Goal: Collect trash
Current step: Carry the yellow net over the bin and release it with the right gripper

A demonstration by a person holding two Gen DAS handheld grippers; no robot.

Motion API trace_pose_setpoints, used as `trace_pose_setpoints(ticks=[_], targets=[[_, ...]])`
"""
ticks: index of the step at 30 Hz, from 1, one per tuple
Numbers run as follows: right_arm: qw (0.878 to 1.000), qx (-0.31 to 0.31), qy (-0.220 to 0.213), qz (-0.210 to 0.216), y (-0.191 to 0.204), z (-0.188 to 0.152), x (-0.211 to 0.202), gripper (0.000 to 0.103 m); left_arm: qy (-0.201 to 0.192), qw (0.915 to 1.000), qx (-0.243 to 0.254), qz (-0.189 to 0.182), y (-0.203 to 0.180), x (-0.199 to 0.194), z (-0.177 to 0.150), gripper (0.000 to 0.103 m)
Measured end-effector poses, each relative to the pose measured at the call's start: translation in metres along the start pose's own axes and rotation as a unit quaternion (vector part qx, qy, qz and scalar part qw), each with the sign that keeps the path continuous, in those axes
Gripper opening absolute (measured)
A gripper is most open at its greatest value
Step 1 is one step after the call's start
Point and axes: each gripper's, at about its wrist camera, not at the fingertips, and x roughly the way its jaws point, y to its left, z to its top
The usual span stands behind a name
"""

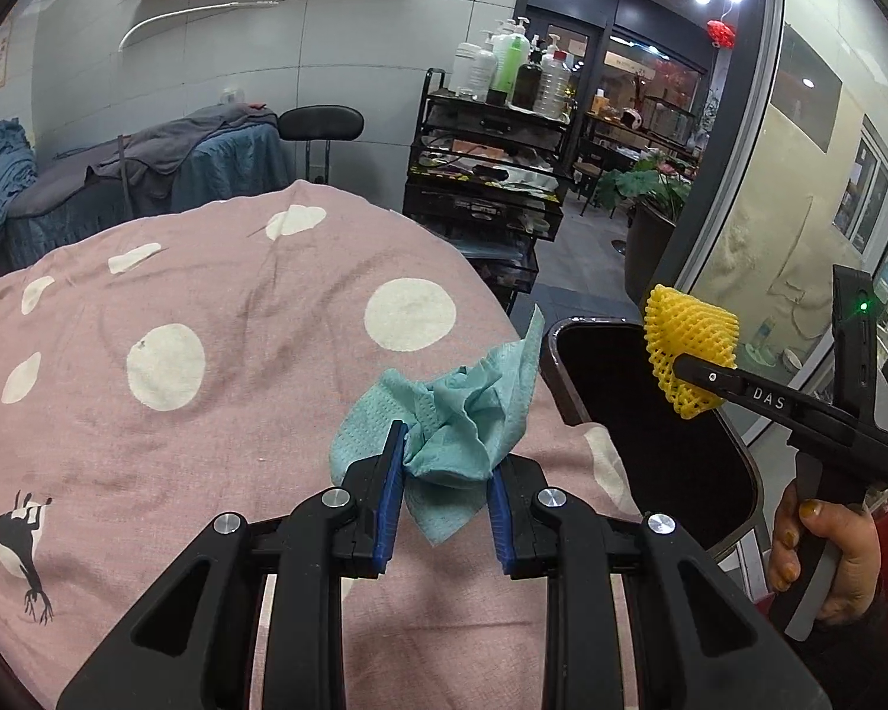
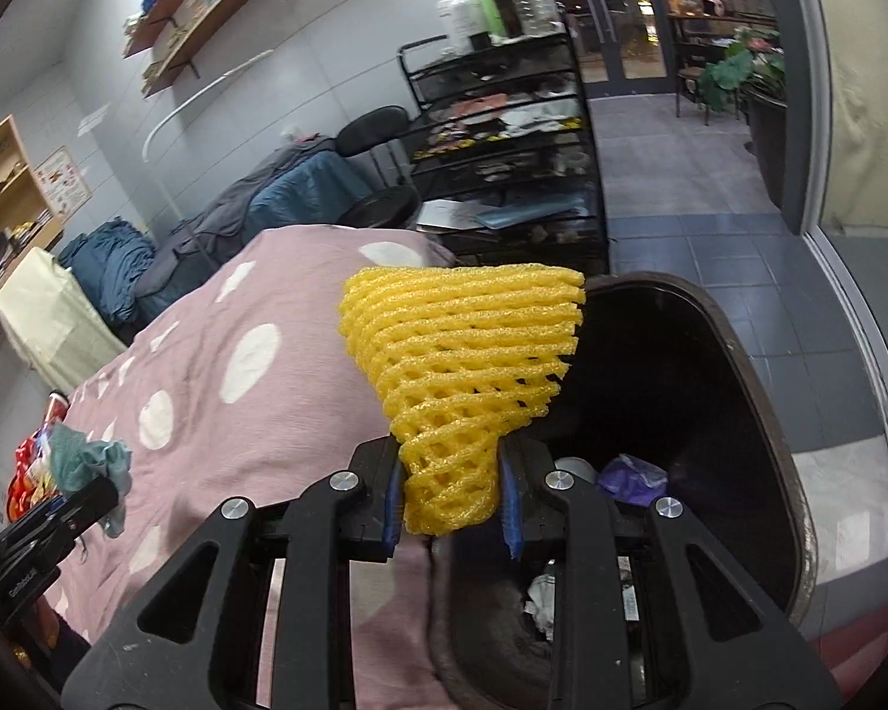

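Two pieces of trash are in hand at once. The right hand-held gripper point(image 2: 451, 509) pinches a yellow foam fruit net point(image 2: 462, 367) by its narrow end, the wide end flaring up and away from the fingers. The left hand-held gripper point(image 1: 447, 494) is pressed onto a crumpled teal paper towel point(image 1: 450, 414), which bunches up between and above its blue pads point(image 1: 392, 497).

The dark trash bin point(image 1: 651, 414) stands just beside the right edge of the pink polka-dot bed cover point(image 1: 177, 355), its mouth open and some rubbish already at the bottom. In the left wrist view the net hangs over the bin's far right rim; in the right wrist view the opening lies directly ahead of and below the net.

The right hand is plainly the nearer one and looks ready to let go. The towel sits over the bed cover, just left of the bin's near rim, so the left hand would need to travel right before releasing.
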Motion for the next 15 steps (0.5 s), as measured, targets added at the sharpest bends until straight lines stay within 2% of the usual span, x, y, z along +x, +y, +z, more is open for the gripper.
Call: trace_pose_setpoints(ticks=[5,7,9,11,15], targets=[[0.999,0.010,0.016,-0.028,-0.019,-0.005,0.011,0.027,0.008,0.9998,0.014,-0.011,-0.014,0.007,-0.001,0.025],[0.999,0.016,0.023,-0.034,-0.026,-0.009,0.015,0.037,0.010,0.9996,0.021,-0.014,-0.020,0.009,-0.002,0.025],[0.999,0.020,0.022,-0.033,-0.029,-0.012,0.016,0.066,0.011,0.9994,0.029,-0.016,-0.026,0.010,-0.002,0.025],[0.999,0.019,0.014,-0.033,-0.030,-0.015,0.013,0.080,0.011,0.9992,0.034,-0.018,-0.031,0.011,-0.002,0.025],[0.999,0.017,0.010,-0.037,-0.031,-0.016,0.012,0.088,0.014,0.9987,0.043,-0.024,-0.038,0.016,0.000,0.025]])
